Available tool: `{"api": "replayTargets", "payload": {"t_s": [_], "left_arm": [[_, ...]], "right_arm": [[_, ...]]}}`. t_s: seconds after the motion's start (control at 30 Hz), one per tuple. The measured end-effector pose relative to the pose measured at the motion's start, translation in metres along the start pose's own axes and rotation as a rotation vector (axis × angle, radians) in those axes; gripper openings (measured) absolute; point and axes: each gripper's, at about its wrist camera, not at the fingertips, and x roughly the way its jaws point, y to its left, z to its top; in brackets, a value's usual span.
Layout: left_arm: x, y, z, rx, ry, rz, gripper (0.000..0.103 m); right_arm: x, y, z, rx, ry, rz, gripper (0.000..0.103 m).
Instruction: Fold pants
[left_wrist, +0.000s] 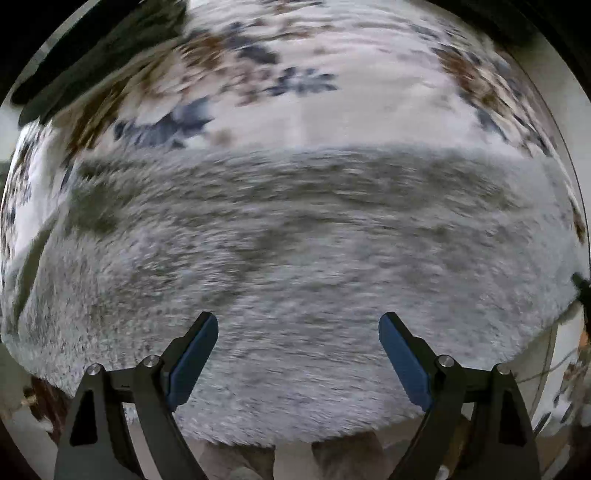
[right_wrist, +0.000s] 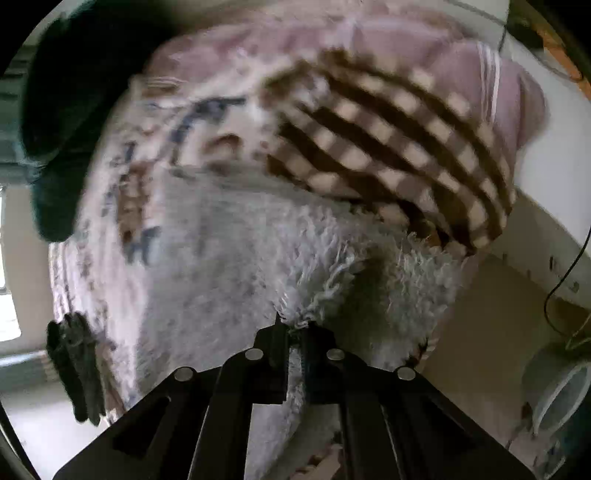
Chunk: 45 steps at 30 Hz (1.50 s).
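The pants (left_wrist: 295, 258) are fluffy, pale grey fleece and lie spread across a bed, filling the middle of the left wrist view, blurred by motion. My left gripper (left_wrist: 298, 325) is open just above them, blue pads wide apart, holding nothing. My right gripper (right_wrist: 293, 326) is shut on a raised fold of the same fleece pants (right_wrist: 314, 266), pinched between its black fingertips.
A floral bedsheet (left_wrist: 332, 92) lies beyond the pants. A brown checked cushion (right_wrist: 388, 147) and pink pillows (right_wrist: 517, 103) sit at the bed's far side. Dark clothing (right_wrist: 66, 110) lies at the left. The bed edge, floor and a cable (right_wrist: 565, 273) are at the right.
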Motion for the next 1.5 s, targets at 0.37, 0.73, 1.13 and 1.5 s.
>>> {"api": "replayTargets", "payload": {"t_s": [0.37, 0.73, 1.13, 1.5], "left_arm": [[0.011, -0.022, -0.028, 0.033, 0.094, -0.013, 0.089], [0.054, -0.020, -0.005, -0.005, 0.106, -0.023, 0.089], [0.114, -0.021, 0.040, -0.081, 0.212, -0.030, 0.103], [0.122, -0.039, 0.058, -0.093, 0.231, 0.008, 0.103]], "right_arm": [[0.010, -0.036, 0.001, 0.006, 0.177, -0.025, 0.009], [0.019, -0.058, -0.022, 0.054, 0.079, 0.052, 0.072], [0.038, -0.033, -0.004, -0.084, -0.018, 0.104, 0.053], [0.025, 0.022, -0.017, -0.337, 0.000, 0.315, 0.029]]}}
